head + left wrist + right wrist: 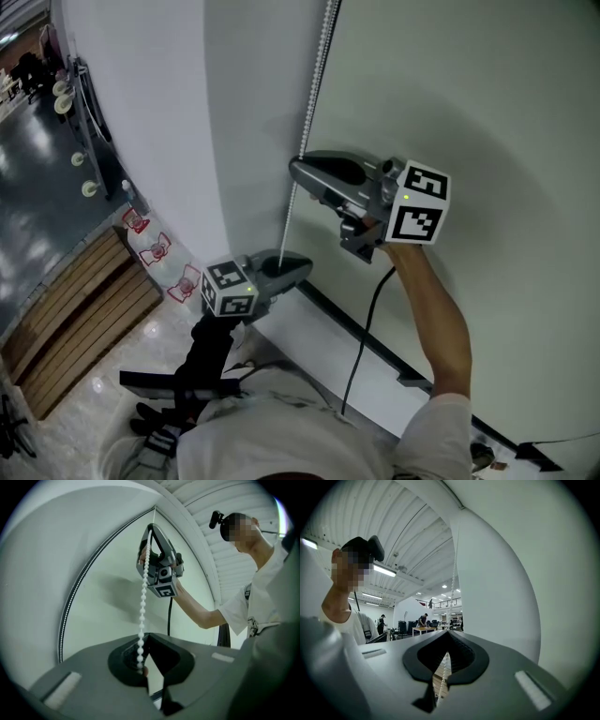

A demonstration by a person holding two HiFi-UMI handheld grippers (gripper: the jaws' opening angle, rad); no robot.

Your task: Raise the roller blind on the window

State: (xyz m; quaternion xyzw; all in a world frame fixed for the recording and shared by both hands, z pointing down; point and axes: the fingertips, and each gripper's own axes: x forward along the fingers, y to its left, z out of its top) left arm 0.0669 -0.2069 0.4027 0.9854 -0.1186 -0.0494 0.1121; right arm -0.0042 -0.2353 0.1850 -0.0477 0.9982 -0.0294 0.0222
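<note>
Indoor wall, roller blind [178,122] hanging at left. Left gripper [298,269] closed on bead chain [316,80] down low; right gripper [298,171] clamped on it higher. Risk: both holding, so pull stalls or beads slip through the pads.

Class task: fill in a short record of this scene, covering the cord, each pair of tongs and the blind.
Cord: white bead chain, hanging straight
Right tongs: shut on the chain, higher up
Left tongs: shut on the chain, lower down
Roller blind: pale sheet, seemingly down to the dark sill
</note>
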